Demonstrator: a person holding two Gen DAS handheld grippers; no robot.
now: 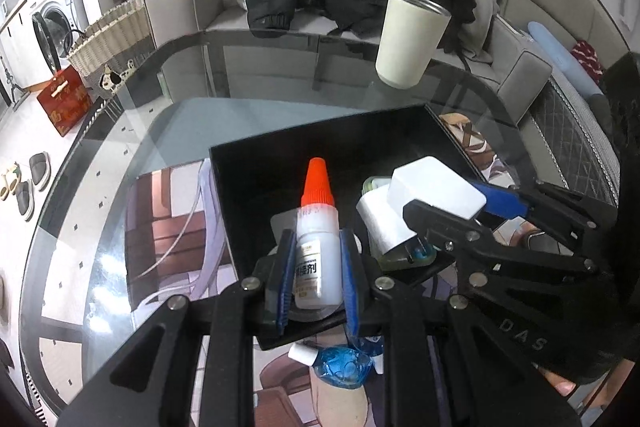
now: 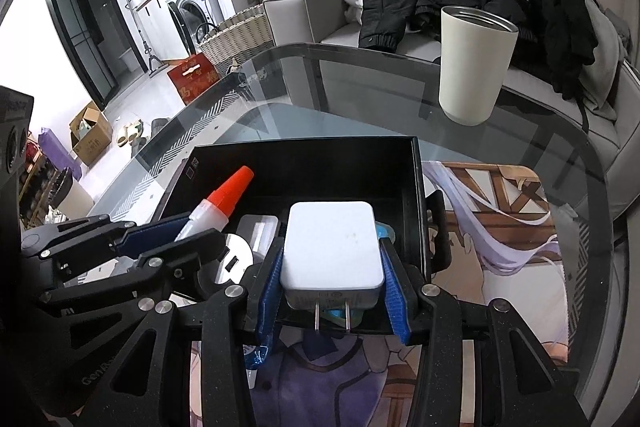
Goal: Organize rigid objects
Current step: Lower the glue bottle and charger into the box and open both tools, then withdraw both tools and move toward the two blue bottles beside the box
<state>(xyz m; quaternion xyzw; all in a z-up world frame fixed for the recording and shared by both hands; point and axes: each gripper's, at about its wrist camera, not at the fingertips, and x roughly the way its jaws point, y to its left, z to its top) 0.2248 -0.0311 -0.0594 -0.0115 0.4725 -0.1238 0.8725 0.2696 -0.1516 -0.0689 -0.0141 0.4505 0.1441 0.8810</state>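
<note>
Fingers (image 1: 289, 269) with ribbed blue pads on the left gripper (image 1: 318, 267) clamp a small translucent plastic bottle with an orange conical cap (image 1: 316, 239), upright above the shallow black rectangular tray (image 1: 256, 183) on the glass worktop (image 1: 280, 75). Right-wrist view: right gripper (image 2: 330, 271) fingers grip a flat white rounded-rectangle charger plug (image 2: 332, 247), two metal prongs toward the camera, over the same tray.

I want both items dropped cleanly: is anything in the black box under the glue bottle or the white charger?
Yes. The black box already holds things in its near part: a white adapter and a clear bluish item lie under the white charger, close beside the glue bottle. The far part looks bare.
</note>
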